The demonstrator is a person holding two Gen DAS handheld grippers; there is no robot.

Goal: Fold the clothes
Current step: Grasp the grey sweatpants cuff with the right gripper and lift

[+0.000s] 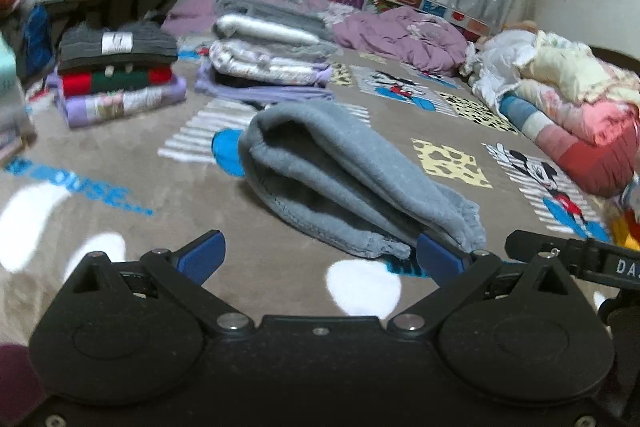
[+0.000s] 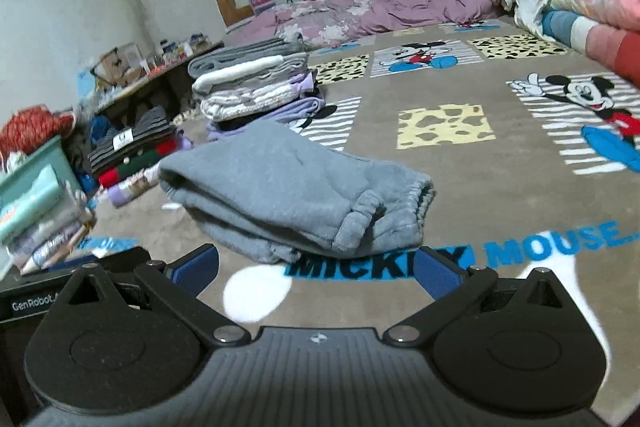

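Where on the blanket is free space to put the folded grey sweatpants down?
Free: the Mickey blanket right of the folded grey fleece sweatpants, up to the pink rolled quilt. Crowded: the left side, with the tall folded stack and striped-top stack.

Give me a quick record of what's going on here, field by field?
Surface: Mickey Mouse blanket
Item in work: grey fleece sweatpants, folded, lying free
Left gripper: open, empty, near the cuffs
Right gripper: open, empty
Finished piles: striped-top stack, grey-and-white stack
Unfolded: purple bedding
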